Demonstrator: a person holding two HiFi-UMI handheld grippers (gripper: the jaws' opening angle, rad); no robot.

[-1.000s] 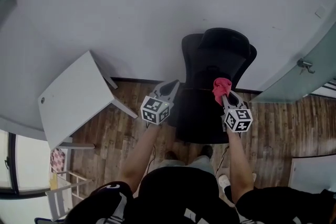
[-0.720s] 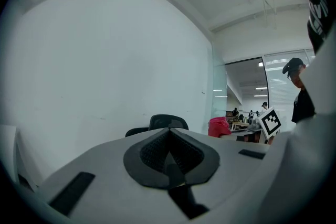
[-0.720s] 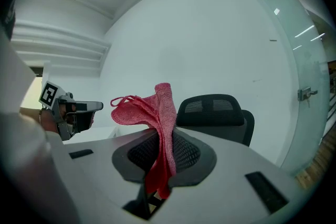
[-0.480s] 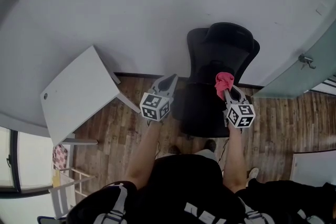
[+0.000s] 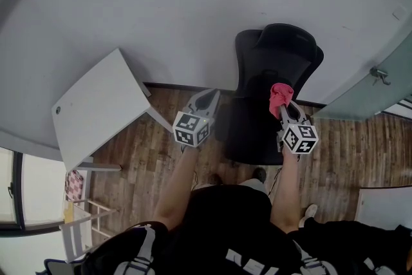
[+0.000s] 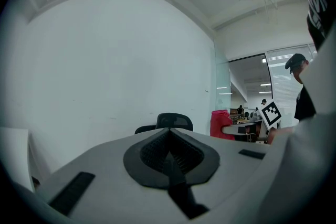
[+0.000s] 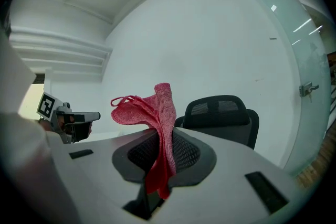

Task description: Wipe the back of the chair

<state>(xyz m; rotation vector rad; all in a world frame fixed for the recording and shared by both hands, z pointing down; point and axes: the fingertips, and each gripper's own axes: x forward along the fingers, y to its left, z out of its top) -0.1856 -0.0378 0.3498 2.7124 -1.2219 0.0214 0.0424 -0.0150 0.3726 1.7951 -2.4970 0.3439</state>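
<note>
The right gripper's (image 7: 159,145) fingers (image 7: 195,153) are closed on a red cloth (image 7: 160,107), which is pinched low between the pads and flops upward and to the left in a loose fold. The left gripper (image 6: 169,138) has its fingers (image 6: 149,150) shut together with nothing between them, and it hangs beside the work and does not take part. Beyond the cloth stands the black office chair (image 7: 223,115), with its mesh headrest and backrest close to the white wall. In the right gripper view the cloth looks short of the chair, near it but not yet touching. From the head view the right gripper (image 5: 288,111) sits over the chair (image 5: 278,51) and the left gripper (image 5: 205,100) lies just off the chair's left edge, above the wooden floor (image 5: 161,158). The wipe appears about to begin. The likely trouble is the cloth itself — so little of it is clamped that a drag across the mesh could tug it free or bunch it, leaving the fingers scraping the back. The chair could also roll or swivel toward the wall when pushed, because the left gripper is not steadying it.
</note>
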